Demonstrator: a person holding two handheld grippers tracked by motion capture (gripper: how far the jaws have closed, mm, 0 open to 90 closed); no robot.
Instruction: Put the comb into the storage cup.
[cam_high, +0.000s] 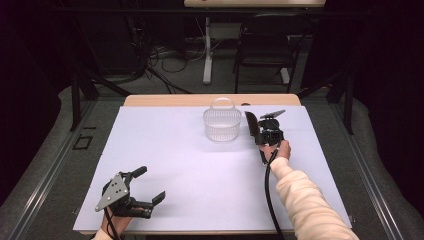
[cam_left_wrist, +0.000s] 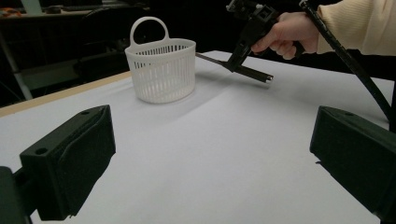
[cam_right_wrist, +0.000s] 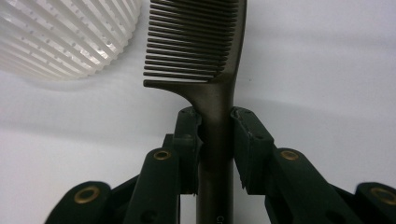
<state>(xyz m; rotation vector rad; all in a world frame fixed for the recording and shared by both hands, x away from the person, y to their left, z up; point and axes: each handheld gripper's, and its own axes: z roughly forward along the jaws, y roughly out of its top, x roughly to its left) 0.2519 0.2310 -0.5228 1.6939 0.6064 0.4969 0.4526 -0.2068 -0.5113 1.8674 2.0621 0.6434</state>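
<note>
A dark comb is clamped by its handle between the pads of my right gripper, teeth pointing left in the right gripper view. In the high view my right gripper holds the comb just right of a white slatted basket with a loop handle. The basket stands empty and upright, a small gap from the comb. My left gripper rests near the front left of the table, jaws wide apart with nothing between them. The left gripper view shows the basket and the comb beyond my left gripper.
A white sheet covers the wooden table. A black cable trails from the right gripper along the cream sleeve. Behind the table stand a black chair and a table leg among floor cables.
</note>
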